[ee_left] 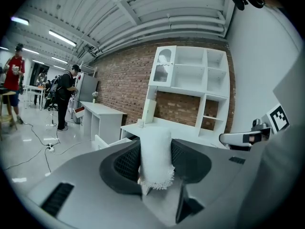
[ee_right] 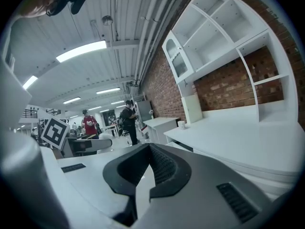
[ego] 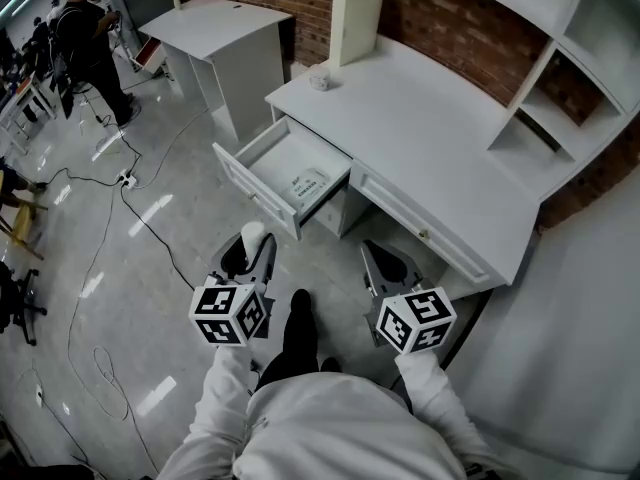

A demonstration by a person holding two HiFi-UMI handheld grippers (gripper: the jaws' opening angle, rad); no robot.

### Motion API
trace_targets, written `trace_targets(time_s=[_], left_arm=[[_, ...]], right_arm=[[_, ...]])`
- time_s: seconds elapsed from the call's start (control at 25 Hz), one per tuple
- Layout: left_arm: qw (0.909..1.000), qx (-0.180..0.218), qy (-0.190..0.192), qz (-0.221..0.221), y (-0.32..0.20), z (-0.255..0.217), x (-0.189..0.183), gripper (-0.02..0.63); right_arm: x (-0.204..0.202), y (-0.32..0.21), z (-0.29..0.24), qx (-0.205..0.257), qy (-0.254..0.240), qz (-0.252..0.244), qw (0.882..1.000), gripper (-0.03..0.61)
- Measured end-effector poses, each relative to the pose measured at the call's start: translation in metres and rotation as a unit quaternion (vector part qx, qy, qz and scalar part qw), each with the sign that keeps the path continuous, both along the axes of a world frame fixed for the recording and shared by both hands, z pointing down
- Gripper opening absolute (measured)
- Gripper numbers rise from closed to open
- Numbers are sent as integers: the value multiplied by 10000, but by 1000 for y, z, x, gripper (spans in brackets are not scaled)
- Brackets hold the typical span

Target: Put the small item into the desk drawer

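Observation:
A small white roll with a frayed mesh end (ee_left: 155, 157) stands upright between the dark pads of my left gripper (ee_left: 155, 166), which is shut on it. In the head view the roll (ego: 252, 233) pokes up from the left gripper (ego: 253, 244), held above the floor just in front of the open desk drawer (ego: 247, 185). The drawer is pulled out from the white desk (ego: 430, 138), and a flat pale item (ego: 310, 181) lies inside it. My right gripper (ego: 388, 261) hangs beside the left one, below the desk's front edge. Its pads (ee_right: 164, 168) meet with nothing between them.
A small cup (ego: 319, 81) and a tall white panel (ego: 355, 23) stand at the desk's far end, with shelving (ego: 560, 78) on its right. A second white desk (ego: 215, 28) stands beyond. Cables (ego: 110, 218) trail over the glossy floor, and a person (ego: 90, 38) stands far left.

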State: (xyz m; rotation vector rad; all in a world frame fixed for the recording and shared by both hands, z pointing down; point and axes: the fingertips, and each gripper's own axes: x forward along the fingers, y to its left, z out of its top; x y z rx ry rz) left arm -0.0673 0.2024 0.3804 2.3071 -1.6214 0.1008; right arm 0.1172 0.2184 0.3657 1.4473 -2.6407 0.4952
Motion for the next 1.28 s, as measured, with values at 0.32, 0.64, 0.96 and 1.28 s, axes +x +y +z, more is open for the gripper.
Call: trace_targets(time_s=[0.32,0.64,0.96,1.28], left_arm=[[9999,-80,67,111,-93,6,-16,189],[9994,-112,80,315,-170,6,-30,189],[9988,-145,138,438,-228,11,-50,189],[9985,-152,107,510,-258,13,-63,189]], right_arm=[[-28,-88,-2,0,26,-30,10000,28],[-48,-158,-6,-16,69,69,10000,28],[-72,-215,-1,-114,91,114,9998,28],[-84,-245,2,-177,3,197,9996,28]])
